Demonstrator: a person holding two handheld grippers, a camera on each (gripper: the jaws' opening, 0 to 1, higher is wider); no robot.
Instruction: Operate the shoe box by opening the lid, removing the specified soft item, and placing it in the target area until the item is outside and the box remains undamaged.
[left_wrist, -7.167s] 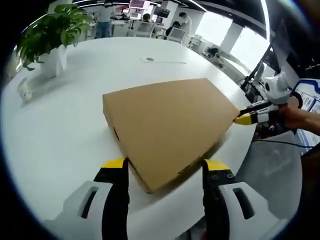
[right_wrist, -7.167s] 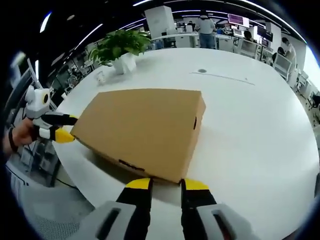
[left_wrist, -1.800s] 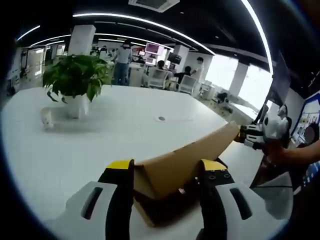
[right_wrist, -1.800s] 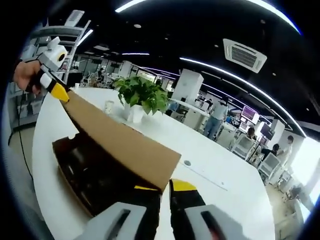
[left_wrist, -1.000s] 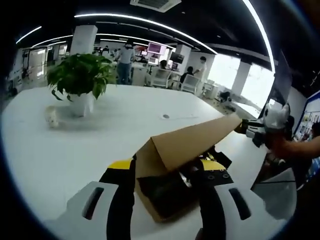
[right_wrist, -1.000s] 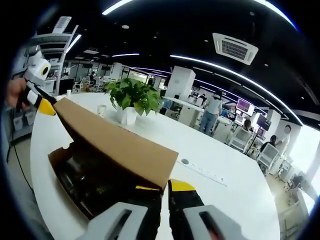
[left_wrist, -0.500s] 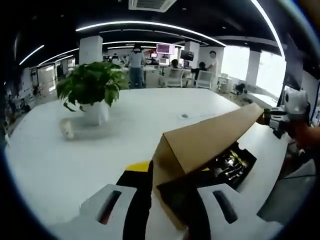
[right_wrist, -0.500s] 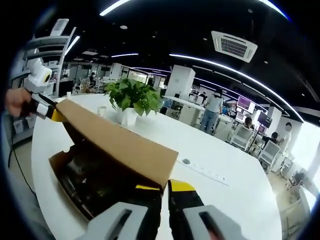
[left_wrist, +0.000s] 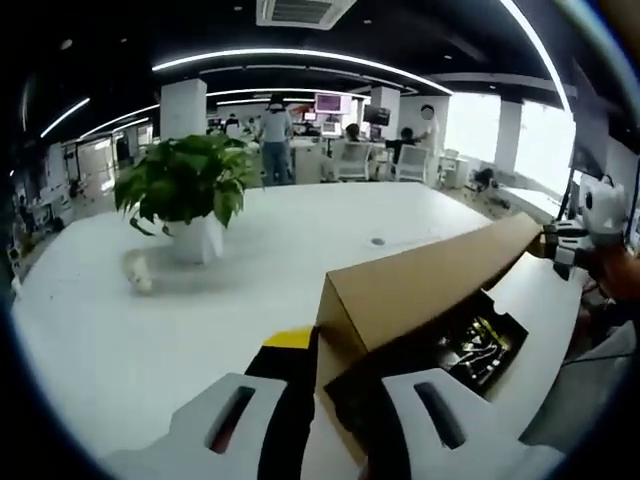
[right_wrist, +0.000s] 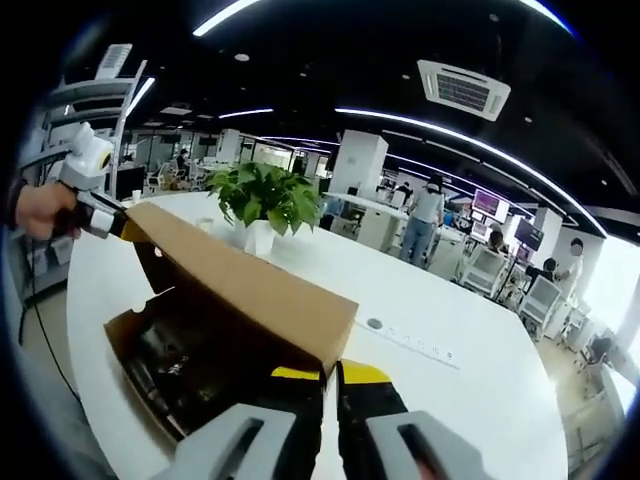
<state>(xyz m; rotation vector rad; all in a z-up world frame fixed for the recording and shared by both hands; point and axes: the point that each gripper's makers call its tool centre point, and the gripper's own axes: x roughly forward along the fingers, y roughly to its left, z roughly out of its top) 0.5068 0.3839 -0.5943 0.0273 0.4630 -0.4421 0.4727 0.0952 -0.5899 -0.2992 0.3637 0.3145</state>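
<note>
Fingers of the left gripper (left_wrist: 335, 400) and right gripper (right_wrist: 330, 385) each pinch a lid (right_wrist: 240, 285) corner, now raised higher off the shoe box (right_wrist: 180, 375) at the desk (right_wrist: 470, 400) edge, exposing dark contents.

Box (left_wrist: 400, 400) sitting on table (left_wrist: 120, 330), near its edge. Lid (left_wrist: 430, 285) standing raised over box, tilted, hinged along far side. Left gripper (left_wrist: 325, 400) pinching one front corner of lid; right gripper (right_wrist: 325, 385) pinching other front corner. Contents (right_wrist: 190, 375) lying inside box, under lid. Potted plant (left_wrist: 185, 195) standing on table behind box, well apart. Small object (left_wrist: 138, 278) lying on table just beside pot. People sitting and standing at desks far behind table.
</note>
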